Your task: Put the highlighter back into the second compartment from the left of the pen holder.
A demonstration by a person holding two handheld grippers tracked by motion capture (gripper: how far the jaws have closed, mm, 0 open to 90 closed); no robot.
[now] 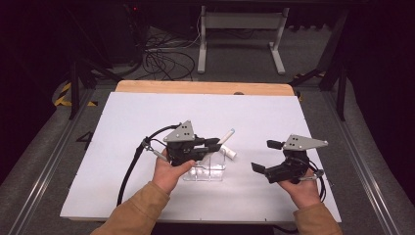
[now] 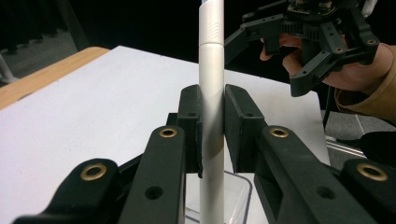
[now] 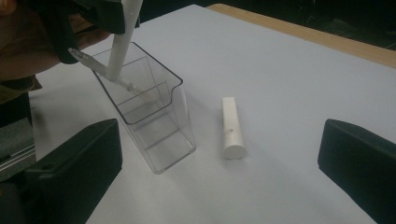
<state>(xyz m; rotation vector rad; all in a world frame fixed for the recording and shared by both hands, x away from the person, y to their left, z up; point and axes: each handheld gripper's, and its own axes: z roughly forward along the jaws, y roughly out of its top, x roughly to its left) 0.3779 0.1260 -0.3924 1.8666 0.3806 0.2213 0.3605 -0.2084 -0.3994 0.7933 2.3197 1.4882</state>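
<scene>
My left claw (image 2: 212, 126) is clamped on a white tube (image 2: 211, 70), its two black pads pressed against the tube's sides. The tube passes between the pads and its lower end dips into the open mouth of a clear plastic container (image 3: 154, 116) just below that claw. In the right gripper view the tube slants down into the container's top, beside a thin clear stick (image 3: 93, 63) that lies across the rim. My right claw (image 3: 219, 168) stands wide apart with nothing between the jaws, hovering over the white table (image 1: 147, 112). Ahead of it, between its jaws' line of sight, a second white tube (image 3: 232, 127) lies flat on the table, just beside the container and not touching it.
</scene>
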